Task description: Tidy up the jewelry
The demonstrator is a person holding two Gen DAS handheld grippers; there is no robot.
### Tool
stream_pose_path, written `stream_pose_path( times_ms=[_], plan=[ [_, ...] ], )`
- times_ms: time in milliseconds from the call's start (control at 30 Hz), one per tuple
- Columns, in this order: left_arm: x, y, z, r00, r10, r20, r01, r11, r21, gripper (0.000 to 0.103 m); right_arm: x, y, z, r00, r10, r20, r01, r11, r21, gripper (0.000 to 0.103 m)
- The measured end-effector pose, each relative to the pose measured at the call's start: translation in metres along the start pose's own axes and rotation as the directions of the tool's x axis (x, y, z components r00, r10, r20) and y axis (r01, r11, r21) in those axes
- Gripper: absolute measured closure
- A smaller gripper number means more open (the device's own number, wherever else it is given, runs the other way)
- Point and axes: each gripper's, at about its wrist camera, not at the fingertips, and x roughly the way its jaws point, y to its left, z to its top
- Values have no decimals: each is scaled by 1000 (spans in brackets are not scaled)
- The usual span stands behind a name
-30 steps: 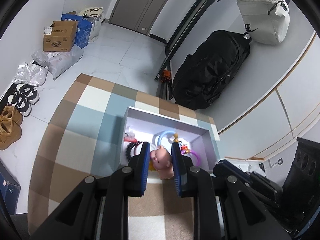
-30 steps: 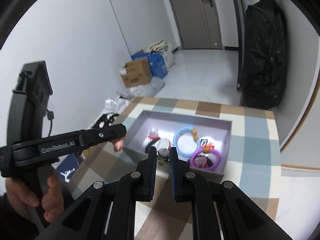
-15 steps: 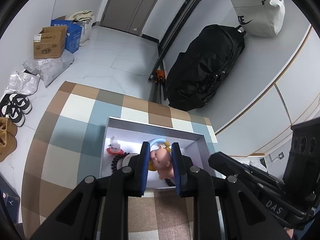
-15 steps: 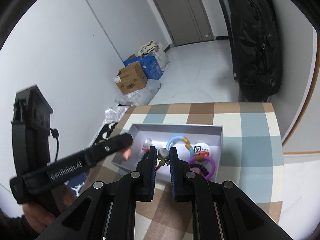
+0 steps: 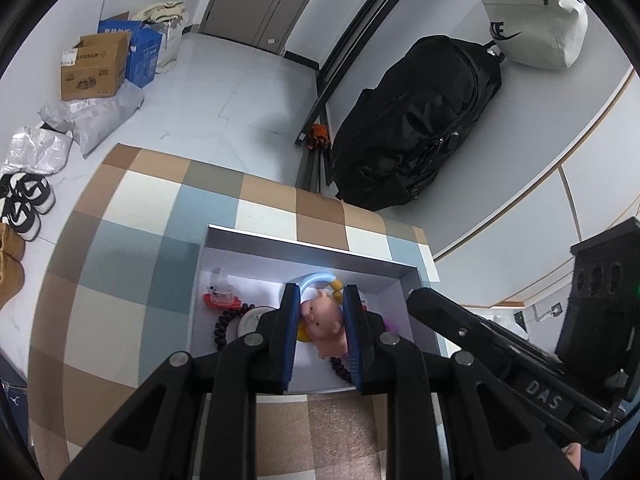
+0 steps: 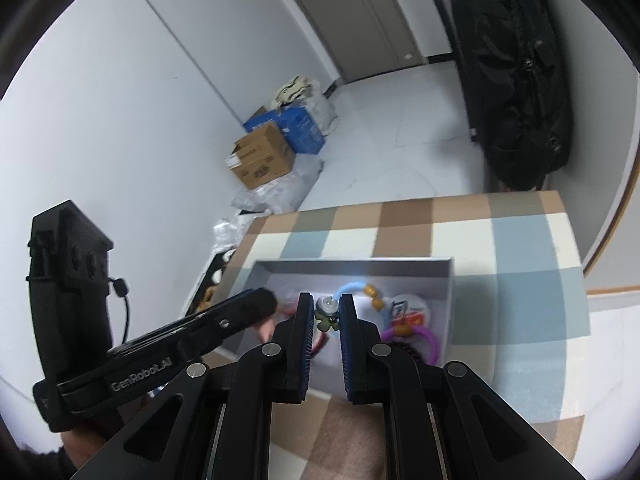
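A shallow grey box (image 5: 304,245) sits on a checked tablecloth (image 5: 160,216) and holds jewelry. My left gripper (image 5: 319,322) is shut on a pink pig charm (image 5: 324,324) and holds it over the box's front part. My right gripper (image 6: 325,316) is shut on a small green flower charm with a clear bead (image 6: 326,312), over the same box (image 6: 352,266). Inside lie a blue bracelet (image 6: 352,286), a purple ring bracelet (image 6: 428,338), a round badge (image 6: 408,312), a dark bead string (image 5: 222,326) and a red piece (image 5: 220,298).
A black backpack (image 5: 412,128) leans on the wall past the table. Cardboard and blue boxes (image 5: 96,66), plastic bags and shoes (image 5: 28,204) lie on the floor at left. The right gripper's body (image 5: 520,360) crosses the left wrist view at right.
Both grippers have moved forward over the box with their charms still held. The left gripper now sits lower and closer to the box's contents.
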Motion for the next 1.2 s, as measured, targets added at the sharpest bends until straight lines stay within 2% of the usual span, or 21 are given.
stream_pose_path(
  times_ms=[167,233,267,300,333,367,467,533,600,667,800,867,1000,1067,1200],
  plan=[
    [6,4,2,1000,-28,-12,28,999,-44,85,6,-17,1,1000,4,-24,-1,996,91,88],
    [5,3,3,999,-38,-24,37,998,-45,69,5,-23,1,1000,17,-22,-14,992,127,86],
    [4,2,2,999,-36,-20,35,999,-42,56,3,-25,1,1000,20,-16,-18,990,141,79],
    [1,1,1,999,-32,-10,32,999,-37,54,0,-27,2,1000,14,-5,-13,989,149,72],
    [-2,-1,1,1000,-19,0,19,999,-25,54,-3,-28,2,1000,10,7,-11,988,152,54],
    [-3,-3,1,1000,-13,2,13,1000,-14,54,-9,-28,3,1000,3,31,-7,988,153,44],
    [-8,-6,2,1000,0,12,0,1000,1,53,-20,-28,4,997,-30,71,20,990,137,36],
    [-10,-9,2,999,30,27,-31,999,16,53,-24,-28,4,995,-50,86,38,991,129,31],
    [-14,-12,1,996,75,50,-77,996,38,46,-26,-27,4,993,-67,95,55,991,119,29],
    [-19,-13,0,993,91,77,-95,994,47,42,-30,-25,3,991,-86,104,75,992,102,25],
    [-28,-14,-2,988,107,111,-114,992,61,42,-37,-22,-1,988,-88,130,79,994,71,23],
    [-31,-15,-3,984,123,125,-131,989,66,40,-41,-19,-3,985,-90,148,82,995,54,17],
    [-40,-18,-6,967,181,182,-199,976,87,33,-49,-14,-6,981,-88,172,84,996,27,12],
    [-46,-20,-8,955,202,215,-227,969,96,32,-55,-12,-9,978,-85,190,84,996,17,5],
    [-56,-22,-14,936,225,269,-262,959,108,22,-66,-6,-16,969,-80,235,86,996,-17,0]
  ],
)
